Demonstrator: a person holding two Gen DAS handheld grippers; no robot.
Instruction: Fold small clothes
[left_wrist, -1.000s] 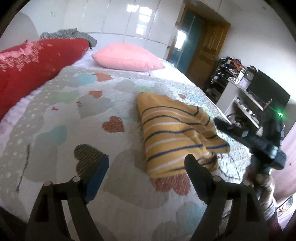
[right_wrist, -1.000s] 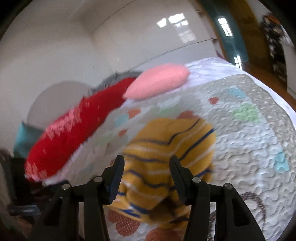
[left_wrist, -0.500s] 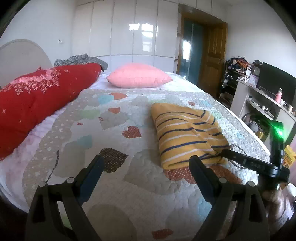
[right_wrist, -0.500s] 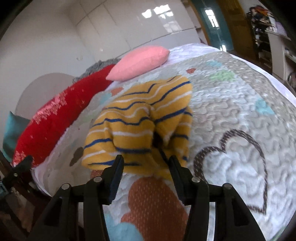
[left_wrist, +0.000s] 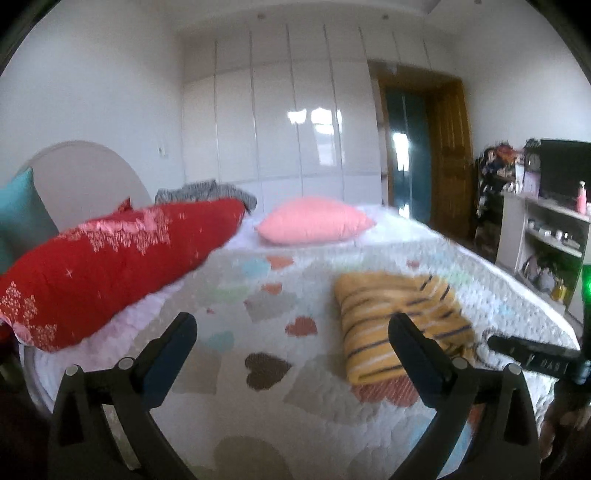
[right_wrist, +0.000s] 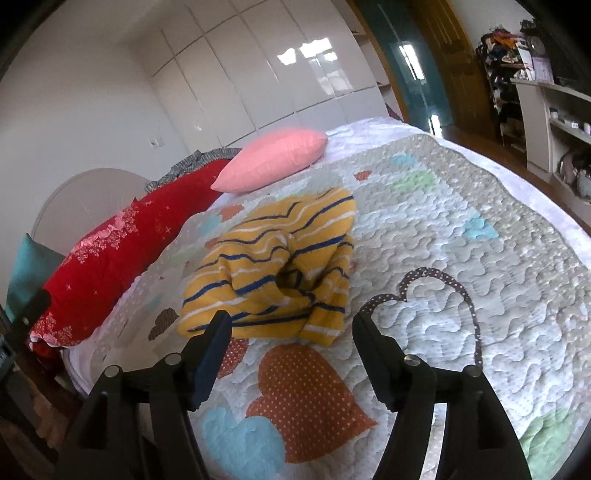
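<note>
The yellow striped top (right_wrist: 273, 269) lay folded in a bundle on the bed (right_wrist: 480, 236). Both jaws were opening with nothing between them: the left hand-held gripper (left_wrist: 291, 338) and the right hand-held gripper (right_wrist: 291, 328). The fold looked done. Next, maybe tidy the bundle.

Left gripper (left_wrist: 291, 338): fingers spread wide and opening, nothing between them, low in the frame. Right gripper (right_wrist: 291, 330): fingers opening, nothing gripped; its dark body also shows at the left view's lower right edge.
</note>
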